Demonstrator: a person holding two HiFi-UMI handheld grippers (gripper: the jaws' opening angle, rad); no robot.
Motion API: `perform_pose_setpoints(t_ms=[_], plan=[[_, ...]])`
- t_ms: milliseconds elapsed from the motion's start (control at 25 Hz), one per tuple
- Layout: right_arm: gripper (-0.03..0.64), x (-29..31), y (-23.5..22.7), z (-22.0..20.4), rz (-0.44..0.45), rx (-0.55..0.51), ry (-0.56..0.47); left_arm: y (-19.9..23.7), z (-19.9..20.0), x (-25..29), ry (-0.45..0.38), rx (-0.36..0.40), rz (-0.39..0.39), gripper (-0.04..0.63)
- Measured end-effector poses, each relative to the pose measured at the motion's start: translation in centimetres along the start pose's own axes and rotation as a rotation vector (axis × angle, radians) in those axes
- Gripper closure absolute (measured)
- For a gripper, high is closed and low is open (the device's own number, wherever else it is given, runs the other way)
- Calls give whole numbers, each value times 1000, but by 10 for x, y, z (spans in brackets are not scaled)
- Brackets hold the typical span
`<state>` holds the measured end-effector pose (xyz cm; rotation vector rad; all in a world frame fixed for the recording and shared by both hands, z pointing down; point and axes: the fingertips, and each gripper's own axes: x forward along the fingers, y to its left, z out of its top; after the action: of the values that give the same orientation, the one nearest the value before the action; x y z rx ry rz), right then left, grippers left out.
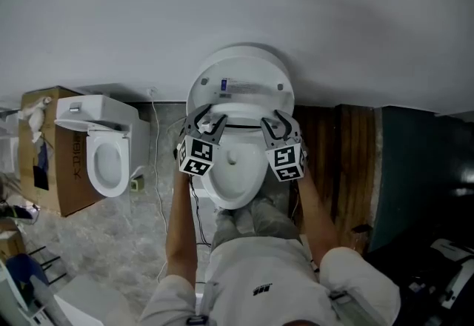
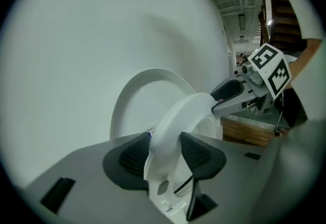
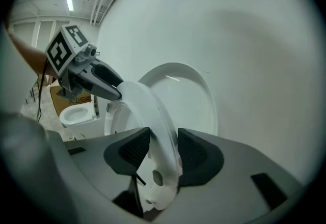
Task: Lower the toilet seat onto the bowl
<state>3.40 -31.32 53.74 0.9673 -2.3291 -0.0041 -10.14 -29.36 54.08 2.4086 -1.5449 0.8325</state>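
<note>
Hidden: in the head view your left gripper (image 1: 209, 125) and right gripper (image 1: 278, 125) cover the side edges of the toilet seat (image 1: 238, 112), and your lap cuts off the front of the bowl (image 1: 234, 178). Seat: white glossy ring, part-raised above the bowl (clear of the upright lid (image 1: 238, 74) behind). Each gripper is clamped on its own side's rim, pads pressing both faces
</note>
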Motion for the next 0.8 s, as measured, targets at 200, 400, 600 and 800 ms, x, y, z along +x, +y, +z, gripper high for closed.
perform_pose_setpoints(t_ms=[200, 400, 600, 800], plan=[[440, -10, 8, -4, 2, -1, 11, -8, -5, -10, -2, 3, 5, 383], [439, -21, 16, -8, -20, 3, 16, -16, -10, -21, -7, 9, -8, 383], [439, -33, 27, -14, -32, 8, 25, -26, -16, -34, -13, 10, -21, 382], [439, -44, 40, -21, -44, 11, 33, -36, -26, -47, -15, 16, -40, 382]])
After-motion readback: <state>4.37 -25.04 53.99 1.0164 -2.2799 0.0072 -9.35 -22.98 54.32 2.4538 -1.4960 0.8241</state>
